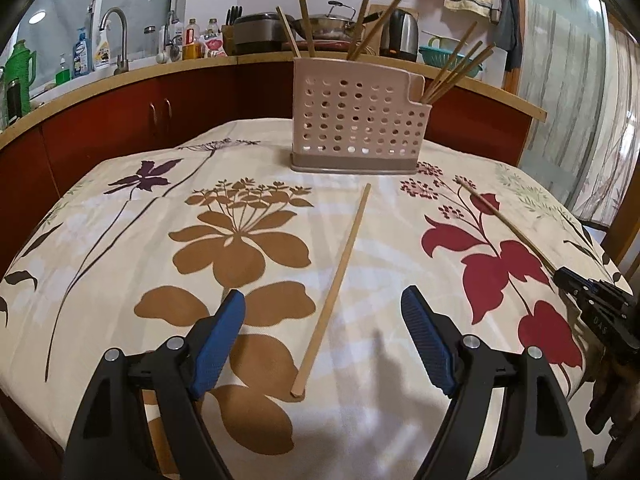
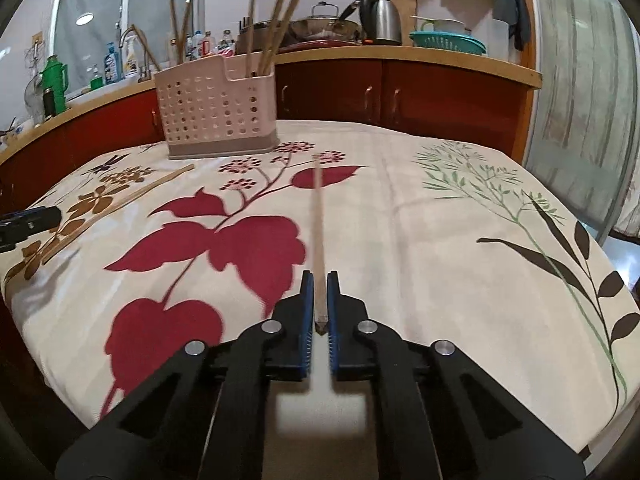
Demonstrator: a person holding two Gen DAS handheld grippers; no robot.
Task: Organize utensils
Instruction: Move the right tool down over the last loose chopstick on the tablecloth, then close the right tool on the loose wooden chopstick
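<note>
A wooden chopstick (image 2: 319, 240) is clamped near its close end between the blue pads of the right tongs (image 2: 319, 280); it runs straight ahead from the tongs over the flowered cloth, its far tip reaching toward the red blossoms printed there. From the left wrist view the same chopstick (image 1: 508, 226) is seen slanting away from the right tongs (image 1: 560, 276) at the right edge of the picture.

A second chopstick (image 1: 334, 292) lies flat on the cloth between the fingers of the left tongs (image 1: 324, 312), which are spread wide and touch nothing; its near end lies just ahead of the gap, slightly toward the left finger, and its far end points at the holder. In the right wrist view this chopstick (image 2: 120, 204) lies to the left, next to the left tongs (image 2: 28, 222).

Beyond both tongs, at the far part of the bench (image 1: 100, 240), a perforated pink utensil holder (image 1: 358, 120) stands upright on a grey-brown base, with several chopsticks leaning out of its compartments. Behind it a kitchen counter (image 1: 240, 58) with red cabinet doors carries a kettle (image 1: 402, 34), a wok, bottles and a tap.
</note>
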